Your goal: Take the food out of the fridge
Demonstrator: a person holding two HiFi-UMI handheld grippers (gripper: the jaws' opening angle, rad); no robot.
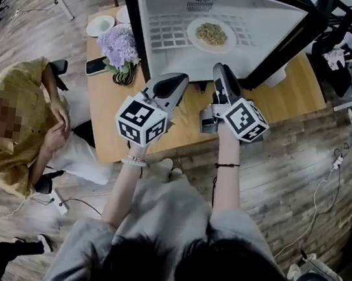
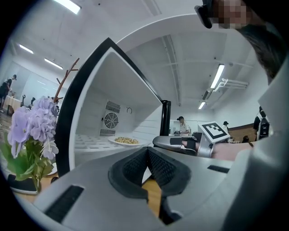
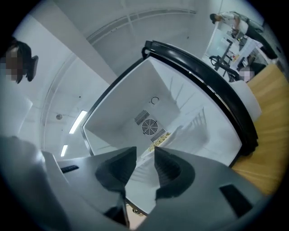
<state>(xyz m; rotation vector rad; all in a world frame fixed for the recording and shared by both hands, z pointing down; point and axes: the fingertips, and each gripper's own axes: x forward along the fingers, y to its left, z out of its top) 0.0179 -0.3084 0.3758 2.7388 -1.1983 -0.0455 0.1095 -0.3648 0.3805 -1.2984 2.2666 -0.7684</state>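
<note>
The fridge (image 1: 164, 0) stands open on the wooden table, its black door (image 1: 288, 45) swung out to the right. A white plate of food (image 1: 211, 34) lies on the white rack inside. Both grippers are held level just in front of the opening. My left gripper (image 1: 174, 80) is shut with nothing in it; in the left gripper view its pads (image 2: 156, 164) meet, and the plate (image 2: 127, 141) lies beyond. My right gripper (image 1: 221, 71) is open and empty, rolled to one side. Through its gap (image 3: 145, 158) the food (image 3: 160, 139) shows deep in the fridge (image 3: 180, 99).
Purple flowers (image 1: 118, 46) in a vase stand on the table left of the fridge, with a phone (image 1: 96, 66) and a white bowl (image 1: 100, 25) nearby. A person in a yellow shirt (image 1: 12, 138) sits at the table's left side. Cables lie on the wooden floor.
</note>
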